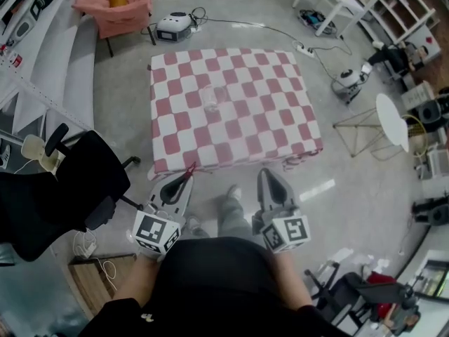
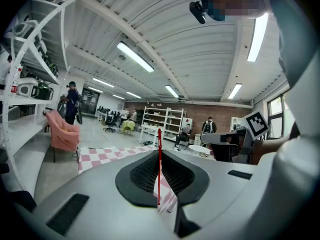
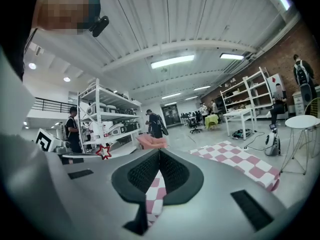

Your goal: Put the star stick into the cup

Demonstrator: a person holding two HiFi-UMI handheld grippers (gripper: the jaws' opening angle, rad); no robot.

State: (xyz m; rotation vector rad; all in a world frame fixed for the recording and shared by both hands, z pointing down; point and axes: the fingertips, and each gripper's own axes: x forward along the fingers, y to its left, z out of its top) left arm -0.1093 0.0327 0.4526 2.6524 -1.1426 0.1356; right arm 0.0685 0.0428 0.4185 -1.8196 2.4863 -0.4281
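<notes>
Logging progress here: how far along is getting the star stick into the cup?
Done: the star stick is picked up, clamped in the left gripper. In hand: it is held at the checked table's near edge, well short of the clear cup mid-table. Left: carry it over the cup and let it go inside. The right gripper is shut, empty.

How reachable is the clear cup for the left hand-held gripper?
Probably reachable, yes: only bare red-and-white checked cloth lies between the clear cup and the left hand-held gripper holding the thin red star stick.
</notes>
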